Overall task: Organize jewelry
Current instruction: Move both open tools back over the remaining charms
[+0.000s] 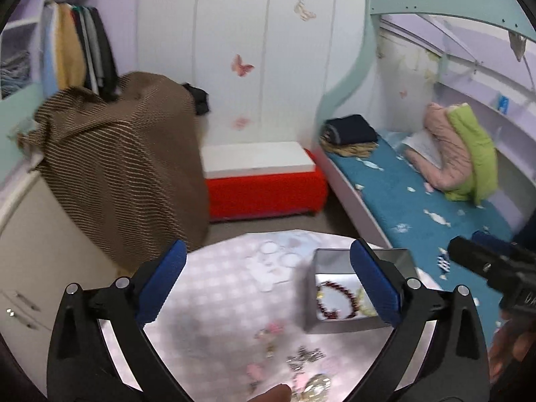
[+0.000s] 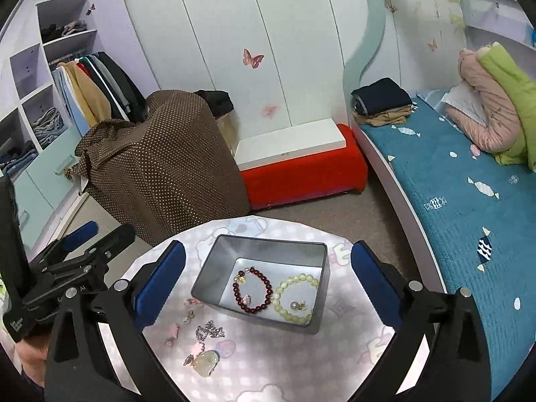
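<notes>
A grey metal tin [image 2: 268, 316] stands on the round table [image 2: 335, 351] with its pink checked cloth. In the tin lie a dark red bead bracelet [image 2: 252, 289], a pale green bead bracelet [image 2: 294, 298] and small earrings [image 2: 298, 305]. Left of the tin, on the cloth, lie a silver chain [image 2: 209, 330], a pale jade pendant [image 2: 207, 360] and small pink pieces [image 2: 172, 330]. My right gripper [image 2: 268, 249] hangs open above the tin, holding nothing. My left gripper [image 1: 269, 250] is open and empty over the table, the tin [image 1: 395, 258] by its right finger.
A bed with a blue cover [image 2: 452, 184] runs along the right. Beyond the table stand a red bench [image 2: 301, 167] and something under a brown dotted cloth [image 2: 160, 167]. An open wardrobe with hanging clothes [image 2: 93, 90] fills the left. A fingertip [image 1: 271, 393] shows at the bottom edge.
</notes>
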`<state>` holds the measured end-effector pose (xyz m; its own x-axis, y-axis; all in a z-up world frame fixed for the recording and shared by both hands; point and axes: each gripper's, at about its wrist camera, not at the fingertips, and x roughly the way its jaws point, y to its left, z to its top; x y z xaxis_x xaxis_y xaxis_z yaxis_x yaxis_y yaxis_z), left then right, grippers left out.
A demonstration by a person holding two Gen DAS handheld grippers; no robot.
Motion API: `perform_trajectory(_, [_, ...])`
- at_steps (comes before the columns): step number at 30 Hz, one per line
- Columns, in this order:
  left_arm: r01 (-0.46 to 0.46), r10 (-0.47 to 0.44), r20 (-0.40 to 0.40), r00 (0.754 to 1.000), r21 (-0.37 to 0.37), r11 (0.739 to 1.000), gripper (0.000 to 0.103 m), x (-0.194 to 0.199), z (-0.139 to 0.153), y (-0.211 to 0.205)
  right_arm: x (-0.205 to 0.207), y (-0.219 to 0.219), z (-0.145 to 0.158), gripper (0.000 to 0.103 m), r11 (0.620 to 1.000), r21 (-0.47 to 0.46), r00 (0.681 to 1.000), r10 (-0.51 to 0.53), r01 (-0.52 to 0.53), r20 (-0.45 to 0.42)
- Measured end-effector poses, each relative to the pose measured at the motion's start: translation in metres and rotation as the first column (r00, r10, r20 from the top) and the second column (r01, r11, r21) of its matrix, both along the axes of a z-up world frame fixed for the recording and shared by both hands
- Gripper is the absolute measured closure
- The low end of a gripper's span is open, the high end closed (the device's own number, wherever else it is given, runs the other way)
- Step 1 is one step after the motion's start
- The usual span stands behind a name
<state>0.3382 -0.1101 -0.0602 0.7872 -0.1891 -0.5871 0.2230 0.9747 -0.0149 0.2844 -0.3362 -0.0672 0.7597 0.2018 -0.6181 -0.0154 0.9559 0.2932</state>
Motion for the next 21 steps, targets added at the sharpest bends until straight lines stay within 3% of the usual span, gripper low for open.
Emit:
perform_trajectory(6, [-0.055, 0.054, 0.044, 0.998, 0.009, 0.998, 0.005, -0.025, 0.009, 0.023, -0.018, 0.011, 0.008, 0.008, 1.0, -0.015, 0.999, 0.001, -0.001, 0.04])
perform_trajectory(21, [-0.122, 0.122, 0.039, 0.992, 0.002, 0.993, 0.005, -0.082, 0.002, 0.068, -0.066, 0.04, 0.012, 0.008, 0.996, -0.083, 0.995, 0.033, -0.025, 0.094])
